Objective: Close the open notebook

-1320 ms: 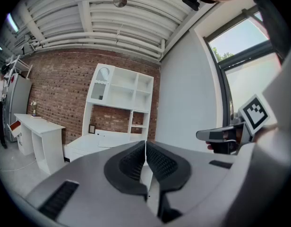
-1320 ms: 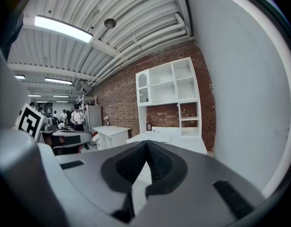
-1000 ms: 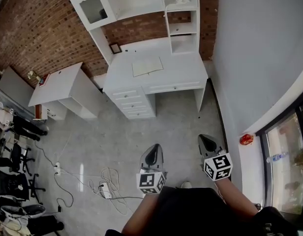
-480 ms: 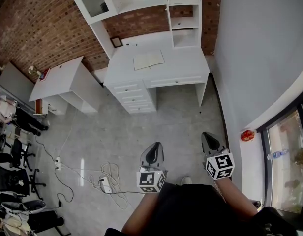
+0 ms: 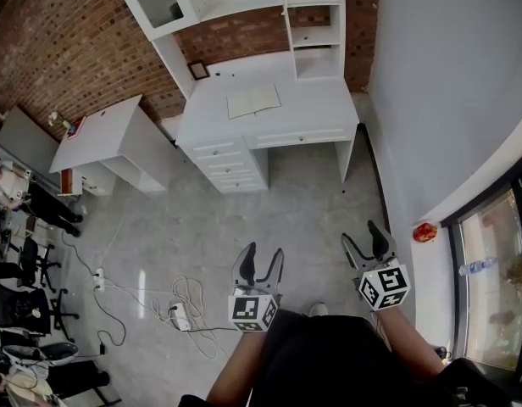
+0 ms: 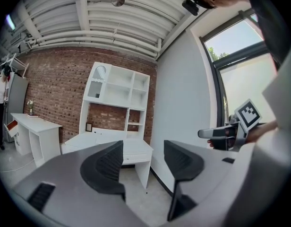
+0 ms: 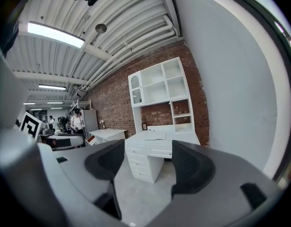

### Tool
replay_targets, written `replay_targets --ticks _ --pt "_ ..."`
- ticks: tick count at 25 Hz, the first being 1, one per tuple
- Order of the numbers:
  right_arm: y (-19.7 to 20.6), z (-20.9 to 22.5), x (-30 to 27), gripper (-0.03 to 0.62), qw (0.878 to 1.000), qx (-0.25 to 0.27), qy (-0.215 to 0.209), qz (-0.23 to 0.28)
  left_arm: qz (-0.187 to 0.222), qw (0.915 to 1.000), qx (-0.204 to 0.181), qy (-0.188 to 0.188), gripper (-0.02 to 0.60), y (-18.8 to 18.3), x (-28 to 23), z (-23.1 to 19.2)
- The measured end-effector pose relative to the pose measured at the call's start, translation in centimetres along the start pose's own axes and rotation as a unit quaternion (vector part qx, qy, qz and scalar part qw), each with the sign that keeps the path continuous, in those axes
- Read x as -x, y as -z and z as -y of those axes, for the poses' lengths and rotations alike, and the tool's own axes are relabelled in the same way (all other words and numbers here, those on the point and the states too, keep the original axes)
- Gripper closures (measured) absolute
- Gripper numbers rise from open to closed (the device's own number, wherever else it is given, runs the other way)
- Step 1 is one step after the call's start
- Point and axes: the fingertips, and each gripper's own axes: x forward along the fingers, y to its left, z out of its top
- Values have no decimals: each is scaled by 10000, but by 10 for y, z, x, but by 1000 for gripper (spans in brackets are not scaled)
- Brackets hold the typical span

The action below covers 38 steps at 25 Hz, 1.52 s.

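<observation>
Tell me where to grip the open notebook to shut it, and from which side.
Probably the right outer edge of the notebook, coming from the front of the desk. It lies flat and open, fold running front to back, so that edge should swing over the left half.

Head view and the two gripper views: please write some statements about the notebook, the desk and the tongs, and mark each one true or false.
1. The notebook lies open on the white desk. True.
2. The left tongs are shut on the notebook. False: they are open and empty, have just been opening, and are far from the desk.
3. The right tongs are open with nothing between them. True; they too have just been opening.
4. The picture frame stands at the desk's front edge. False: it stands at the back, by the brick wall.
</observation>
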Motion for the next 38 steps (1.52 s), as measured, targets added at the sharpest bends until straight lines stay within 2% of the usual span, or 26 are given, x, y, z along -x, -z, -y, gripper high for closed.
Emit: replay_targets --ticks 2,6,12,21,27,36,38 --pt "6 3 0 274 10000 -39 -35 -74 -39 9999 37 -86 324 4 1 -1" --pt "15 3 -3 245 9996 -96 -148 -201 -127 9995 96 -282 319 10 4 -7" --pt "20 1 -10 243 9991 -253 -243 -239 -216 9983 146 -525 319 17 2 -31" --pt "19 20 -55 243 9991 -196 53 -369 -199 9985 315 -400 319 24 -50 -65" --pt "7 26 -118 247 9987 -152 58 -480 -42 9979 402 -515 320 11 -97 -108" --pt "-35 40 -232 253 9981 -153 197 -555 -5 9994 215 -287 319 -28 -190 -180" --pt "-39 41 -257 255 9978 -143 232 -600 -69 9993 307 -213 319 -30 -209 -196"
